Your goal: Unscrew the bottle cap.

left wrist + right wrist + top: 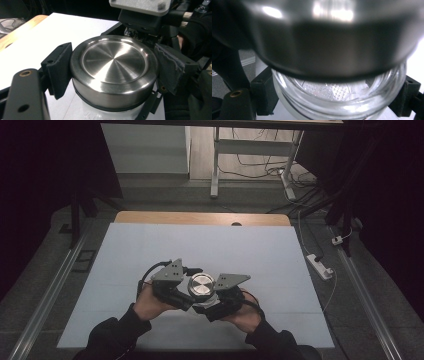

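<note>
Lower centre of the high view: a glass jar (337, 100) with a steel lid (201, 286) is held between both grippers above the white table sheet (200, 245). The left gripper (112, 75) has its pads clamped on the lid rim, one at each side. The right gripper (334, 100) has its jaws closed on the glass body just under the lid
</note>
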The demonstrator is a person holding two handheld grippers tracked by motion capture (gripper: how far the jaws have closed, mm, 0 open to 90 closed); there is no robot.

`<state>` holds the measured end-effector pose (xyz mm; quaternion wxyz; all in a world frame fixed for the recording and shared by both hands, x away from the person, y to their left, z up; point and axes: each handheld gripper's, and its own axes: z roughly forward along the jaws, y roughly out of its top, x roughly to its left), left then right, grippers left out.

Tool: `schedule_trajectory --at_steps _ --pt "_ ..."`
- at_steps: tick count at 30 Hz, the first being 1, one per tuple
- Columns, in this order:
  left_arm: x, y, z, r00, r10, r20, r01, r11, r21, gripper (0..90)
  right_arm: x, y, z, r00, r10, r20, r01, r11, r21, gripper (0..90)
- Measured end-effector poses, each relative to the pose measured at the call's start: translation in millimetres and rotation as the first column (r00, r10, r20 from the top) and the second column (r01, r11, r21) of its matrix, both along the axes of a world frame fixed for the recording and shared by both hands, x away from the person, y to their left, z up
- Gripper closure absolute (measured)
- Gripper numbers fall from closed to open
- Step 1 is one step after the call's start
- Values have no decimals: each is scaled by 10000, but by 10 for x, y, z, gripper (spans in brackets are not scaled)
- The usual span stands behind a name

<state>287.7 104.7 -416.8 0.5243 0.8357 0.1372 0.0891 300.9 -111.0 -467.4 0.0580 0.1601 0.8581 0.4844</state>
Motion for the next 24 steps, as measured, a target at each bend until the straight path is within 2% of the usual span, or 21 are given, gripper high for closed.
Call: schedule_trajectory --at_steps 13,24 --pt "-45 31 35 10000 -33 68 34 9999 -102 207 99 -103 26 9984 -564 61 563 9984 104 148" --pt "-68 30 3 9998 32 186 -31 10000 -51 207 216 -205 50 9930 -1179 87 1177 9929 148 148"
